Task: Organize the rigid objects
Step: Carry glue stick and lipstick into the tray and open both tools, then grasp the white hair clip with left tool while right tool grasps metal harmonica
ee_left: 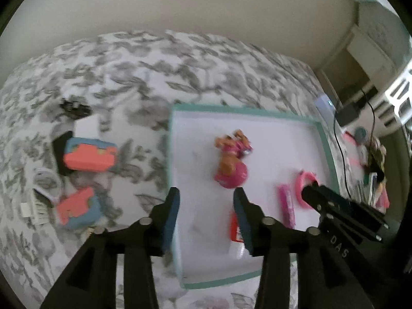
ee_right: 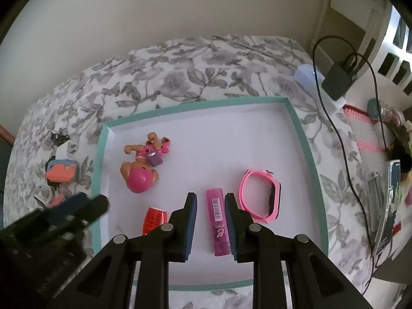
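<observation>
Lengthwise, the magenta tube (ee_right: 218, 225) lies flat in the tray (ee_right: 306, 154), between the right hand-held gripper's (ee_right: 210, 228) parted jaws; the left hand-held gripper (ee_left: 206, 207) gapes empty.

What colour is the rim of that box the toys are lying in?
Teal green, around a white inside. The box rim shows best in the right wrist view.

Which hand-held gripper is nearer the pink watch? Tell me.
Right. The right hand-held gripper hangs over the purple tube, right beside the watch. The left hand-held gripper is farther off, over the tray's other side, near the toy dog.
</observation>
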A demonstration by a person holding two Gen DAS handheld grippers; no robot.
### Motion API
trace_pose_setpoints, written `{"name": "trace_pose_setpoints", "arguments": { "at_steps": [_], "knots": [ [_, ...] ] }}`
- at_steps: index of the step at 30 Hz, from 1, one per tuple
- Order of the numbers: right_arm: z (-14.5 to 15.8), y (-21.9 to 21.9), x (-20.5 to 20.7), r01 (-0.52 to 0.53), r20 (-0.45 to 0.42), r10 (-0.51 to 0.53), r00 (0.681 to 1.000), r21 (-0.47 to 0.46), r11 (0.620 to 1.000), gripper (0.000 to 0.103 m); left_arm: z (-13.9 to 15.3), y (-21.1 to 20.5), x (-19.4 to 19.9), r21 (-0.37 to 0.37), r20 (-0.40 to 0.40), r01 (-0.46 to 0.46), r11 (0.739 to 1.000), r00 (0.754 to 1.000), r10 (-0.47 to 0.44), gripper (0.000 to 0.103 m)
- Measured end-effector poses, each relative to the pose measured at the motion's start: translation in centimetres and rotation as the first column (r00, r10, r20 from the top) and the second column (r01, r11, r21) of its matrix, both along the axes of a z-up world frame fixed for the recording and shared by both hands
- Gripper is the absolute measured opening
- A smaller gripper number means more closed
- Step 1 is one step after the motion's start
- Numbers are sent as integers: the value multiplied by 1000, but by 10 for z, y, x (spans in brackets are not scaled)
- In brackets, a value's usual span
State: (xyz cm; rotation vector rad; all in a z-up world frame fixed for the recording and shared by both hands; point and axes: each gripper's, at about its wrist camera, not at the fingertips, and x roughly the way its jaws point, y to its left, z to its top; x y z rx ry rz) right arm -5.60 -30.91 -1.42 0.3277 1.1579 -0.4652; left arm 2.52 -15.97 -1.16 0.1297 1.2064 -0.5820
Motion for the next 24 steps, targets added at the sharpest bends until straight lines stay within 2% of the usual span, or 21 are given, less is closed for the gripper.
{"name": "trace_pose_setpoints", "arguments": {
  "at_steps": [2, 5, 7, 10, 11, 13, 16, 20, 22, 24],
  "knots": [
    [-2, 2, 1, -5, -7, 5, 1000, -1, 1000, 25, 2, 5, 5, 4, 12, -27, 1000, 1000, 27, 49],
    [-6, 2, 3, -6, -22, 6, 1000, -3, 1000, 29, 2, 14, 11, 23, 30, -65, 998, 997, 64, 68],
    [-7, 3, 4, -6, -25, 6, 1000, -8, 1000, 39, 1, 19, 15, 43, 42, -87, 995, 995, 85, 72],
    [-8, 4, 4, -7, -19, 7, 1000, -20, 1000, 68, -1, 26, 19, 69, 55, -118, 991, 992, 114, 82],
    [-8, 5, 3, -8, -17, 8, 1000, -23, 1000, 70, -2, 29, 20, 75, 58, -126, 989, 991, 122, 87],
    [-9, 6, 4, -14, -15, 14, 1000, -28, 1000, 73, -3, 33, 22, 79, 60, -143, 987, 989, 138, 89],
    [-11, 7, 5, -18, -15, 18, 1000, -26, 999, 85, -4, 39, 25, 75, 62, -156, 985, 986, 152, 89],
    [-12, 8, 5, -17, -8, 17, 1000, -24, 1000, 94, -3, 45, 26, 74, 92, -176, 982, 981, 169, 90],
    [-12, 8, 5, -13, 4, 13, 1000, -25, 1000, 102, -2, 49, 27, 77, 108, -190, 979, 978, 181, 98],
    [-11, 9, 5, -15, 19, 16, 1000, -22, 1000, 103, 0, 55, 29, 77, 123, -210, 975, 972, 199, 101]
  ]
}}
